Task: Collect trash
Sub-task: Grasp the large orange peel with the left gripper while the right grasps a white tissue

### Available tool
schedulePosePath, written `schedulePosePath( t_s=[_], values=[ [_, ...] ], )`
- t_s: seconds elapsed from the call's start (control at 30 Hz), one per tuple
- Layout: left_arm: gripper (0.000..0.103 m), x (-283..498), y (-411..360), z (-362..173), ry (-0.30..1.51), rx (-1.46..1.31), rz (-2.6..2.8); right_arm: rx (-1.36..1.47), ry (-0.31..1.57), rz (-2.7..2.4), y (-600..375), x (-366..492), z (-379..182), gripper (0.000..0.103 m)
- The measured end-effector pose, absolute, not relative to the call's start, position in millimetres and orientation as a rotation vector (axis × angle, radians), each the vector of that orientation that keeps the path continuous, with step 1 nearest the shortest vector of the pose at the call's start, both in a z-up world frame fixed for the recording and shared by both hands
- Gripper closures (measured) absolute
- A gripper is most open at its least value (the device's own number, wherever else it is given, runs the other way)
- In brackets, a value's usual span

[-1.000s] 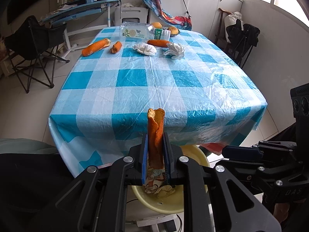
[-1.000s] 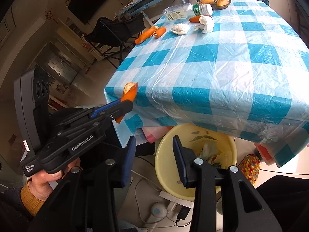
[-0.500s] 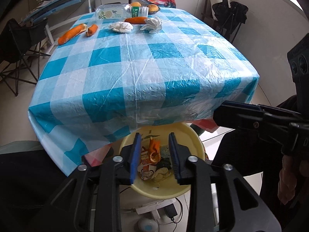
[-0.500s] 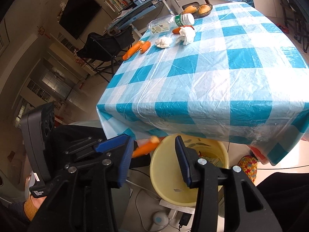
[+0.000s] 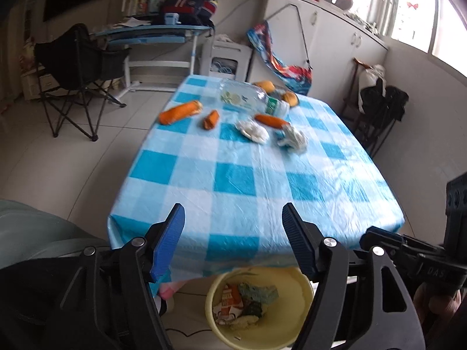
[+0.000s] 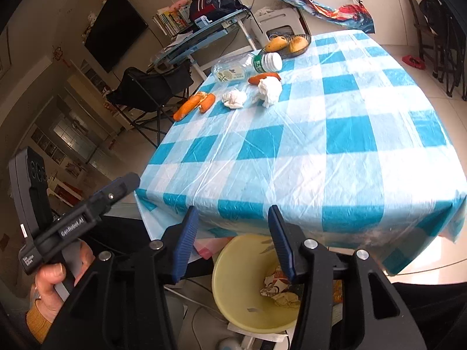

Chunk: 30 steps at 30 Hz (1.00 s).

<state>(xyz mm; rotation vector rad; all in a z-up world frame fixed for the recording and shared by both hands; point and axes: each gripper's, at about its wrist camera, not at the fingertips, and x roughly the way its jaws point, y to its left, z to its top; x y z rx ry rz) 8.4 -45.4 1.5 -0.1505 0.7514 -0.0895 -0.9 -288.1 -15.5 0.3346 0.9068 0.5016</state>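
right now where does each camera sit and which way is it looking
Left wrist: rides the left tongs, looking down and forward over the checked table and yellow bin; its blue pads stand open, right tongs at right edge.
Right wrist: rides the right tongs, facing the same table from the right; left tongs and the hand holding them show.
Shared: table, bin, carrot pieces, tissue wads.

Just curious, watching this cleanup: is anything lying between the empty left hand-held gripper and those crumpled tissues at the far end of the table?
Nothing visible does. Between the left hand-held gripper, jaws open and empty, and the crumpled tissues there is only bare checked tablecloth. The orange peels lie off to the left.
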Motion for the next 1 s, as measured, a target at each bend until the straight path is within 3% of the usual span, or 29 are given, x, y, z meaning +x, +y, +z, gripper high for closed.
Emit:
schedulePosePath(
  t_s=[0.37,1.0],
  values=[
    [0.037,100,-4,11,0.740,-0.146,0.076,0.220,0.863,0.476,-277,80,1,0.054],
    [0.037,235,-2,-35,0.879,-0.011,0.144,0.228,0.883,0.412,-271,171,-26,0.054]
  ],
)
